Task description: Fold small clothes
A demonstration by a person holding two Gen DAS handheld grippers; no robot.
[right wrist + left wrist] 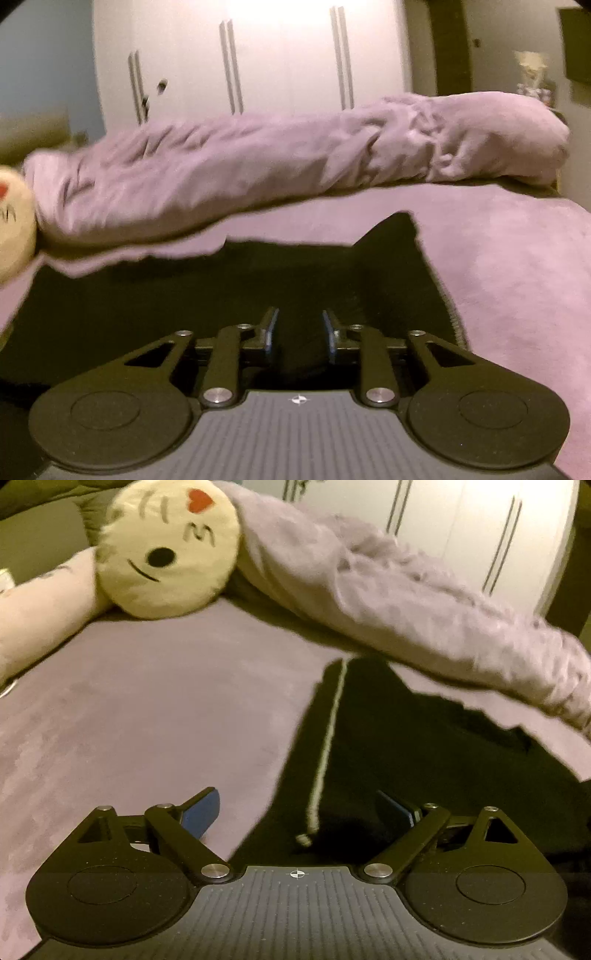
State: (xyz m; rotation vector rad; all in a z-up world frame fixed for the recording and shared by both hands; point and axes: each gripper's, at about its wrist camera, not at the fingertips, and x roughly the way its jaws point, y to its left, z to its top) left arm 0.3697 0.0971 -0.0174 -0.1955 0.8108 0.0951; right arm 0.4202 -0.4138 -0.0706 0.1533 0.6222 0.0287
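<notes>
I see a bed [147,709] with a mauve plush cover filling both wrist views. Along its far side lies a long rumpled blanket [280,166] of the same mauve, bunched into a roll. Behind that stands a white wardrobe [280,51] with vertical bar handles. In the left wrist view a round cream cushion [166,550] with a winking face and a red heart leans against the blanket's end, and a pale bolster pillow [40,609] lies just beside it.

The task's thing is a black garment [424,746], spread flat on the bed cover in front of the blanket. I cannot tell what kind of garment it is. Its far edge touches or slips under the blanket's hem. A white drawstring [325,746] runs along it from the far edge toward the camera and ends in a knot.

My left gripper [299,808] has its jaws spread wide. The left blue pad [201,812] sits over bare bed cover, the other over black fabric, so the garment's left edge and the drawstring knot fall between them. Nothing is held.

My right gripper [299,328] has its jaws drawn partly in, with a clear gap remaining. Black fabric fills that gap and lies under both pads; I cannot tell whether the pads grip a fold. A ribbed hem [452,310] of the garment lies just right of these jaws.
</notes>
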